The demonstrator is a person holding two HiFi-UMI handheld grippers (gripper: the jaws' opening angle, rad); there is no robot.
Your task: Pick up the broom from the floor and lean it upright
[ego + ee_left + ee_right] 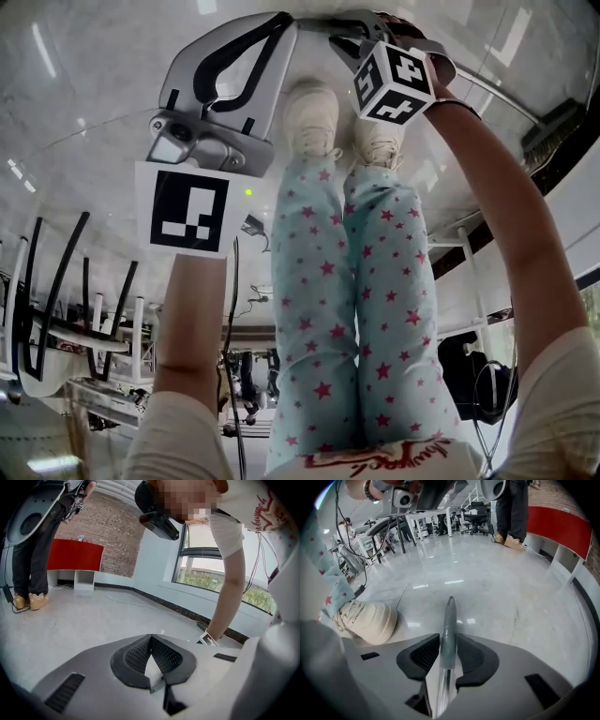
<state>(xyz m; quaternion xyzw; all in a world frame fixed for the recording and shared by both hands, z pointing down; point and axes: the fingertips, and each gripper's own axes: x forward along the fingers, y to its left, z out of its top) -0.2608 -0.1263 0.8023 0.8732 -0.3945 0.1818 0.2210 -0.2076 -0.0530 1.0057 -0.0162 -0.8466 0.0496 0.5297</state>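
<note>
The right gripper (448, 641) is held pointing steeply down over the broom handle (449, 618). The handle is straddled by parted jaws, and no pad is seen pressing on it. This placement is judged to prepare a grip near the handle's end. The left gripper (151, 638) is closed on nothing and held clear. Beyond, the broom is found lying on the floor (515, 597), not yet raised.
</note>
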